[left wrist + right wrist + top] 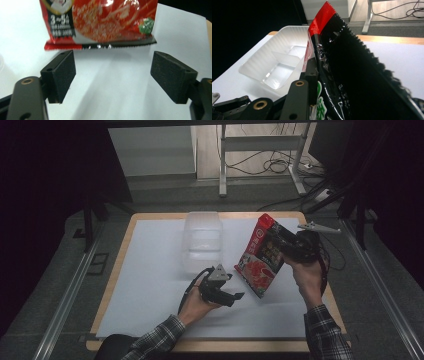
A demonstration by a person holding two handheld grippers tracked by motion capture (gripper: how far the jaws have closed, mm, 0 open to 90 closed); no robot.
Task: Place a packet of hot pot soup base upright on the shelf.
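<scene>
**Right gripper holding the red packet; left gripper released below it**

The right gripper (pixel 289 247) is gripping the red food packet (pixel 258 256), with its jaws clenched on the packet's upper part. The packet is hanging tilted above the white table surface (pixel 150 270), its top edge leaning toward the far right and its lower edge pointing toward the person. In the right gripper view, the packet (pixel 352 65) is standing edge-on between the jaws, showing its serrated seal and black back side.

The left gripper (pixel 235 296) is sitting low over the table, just beside the packet's lower corner. Its jaws are standing wide apart and gripping nothing. In the left gripper view, the two black pads (pixel 63 75) are framing bare table, and the packet's bottom seal (pixel 100 46) is hanging just beyond their tips, apart from them.

A clear plastic tray (pixel 201 242) is resting on the table to the left of the packet, beyond the left gripper. In the right gripper view, the tray (pixel 257 65) is showing an inner divider forming separate compartments.

Both forearms, in plaid sleeves (pixel 159 337), are entering from the near edge.
</scene>
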